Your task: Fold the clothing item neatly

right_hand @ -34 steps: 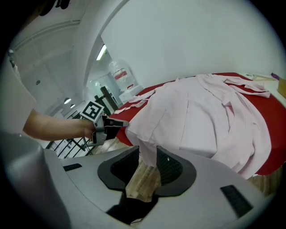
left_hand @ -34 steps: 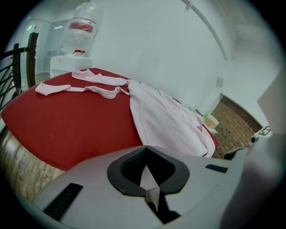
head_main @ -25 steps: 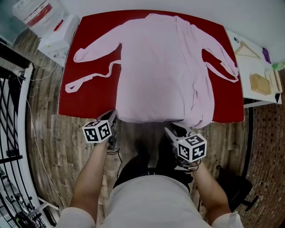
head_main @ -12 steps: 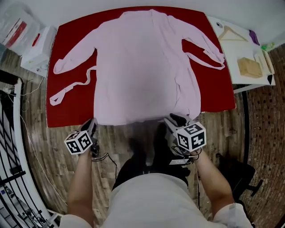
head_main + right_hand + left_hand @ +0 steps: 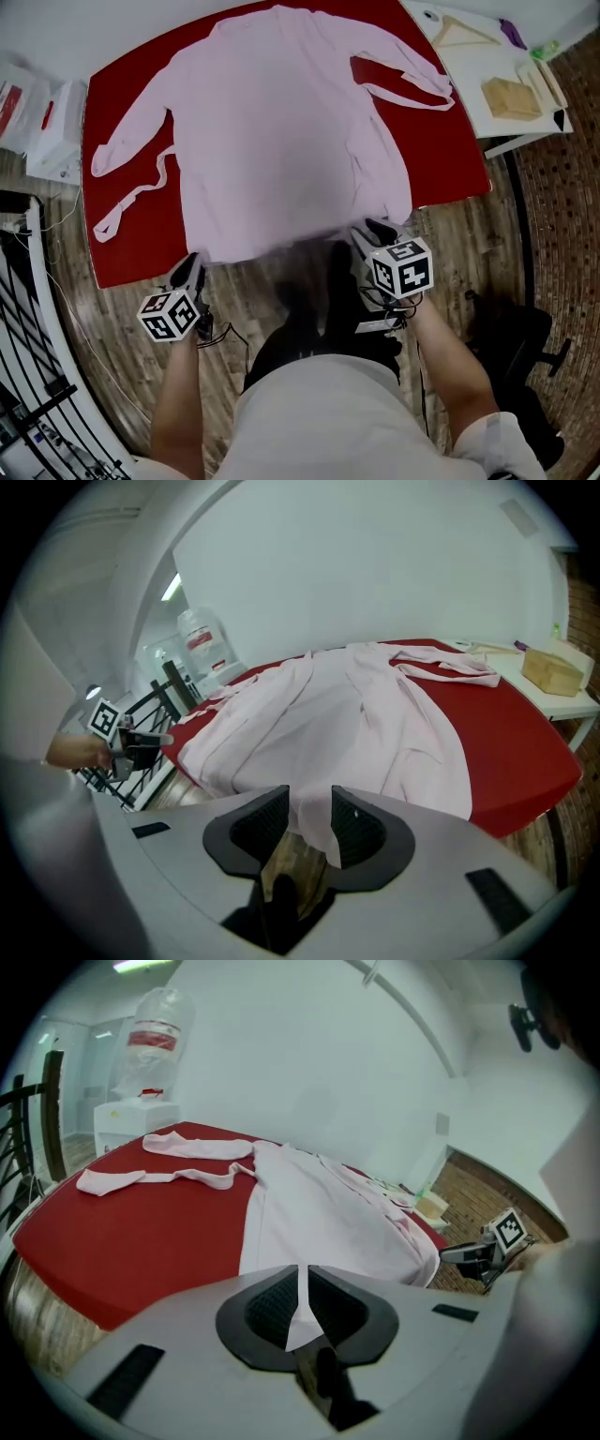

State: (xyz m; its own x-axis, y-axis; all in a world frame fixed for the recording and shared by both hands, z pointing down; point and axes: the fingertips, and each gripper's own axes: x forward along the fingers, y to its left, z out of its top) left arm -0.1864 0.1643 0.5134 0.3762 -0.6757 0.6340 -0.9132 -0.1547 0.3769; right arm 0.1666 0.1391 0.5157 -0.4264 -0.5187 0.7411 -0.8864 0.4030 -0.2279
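Left gripper is clenched on the pink robe at its near hem. Right gripper has just been opening, hem hanging loose between its jaws. That corner could slip off the red desk – dragging the spread robe crooked.

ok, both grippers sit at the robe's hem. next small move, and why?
Probably close the right gripper on the hem: its jaws have just been opening, with fabric loose between them, while the left gripper is shut on the other corner of the robe.
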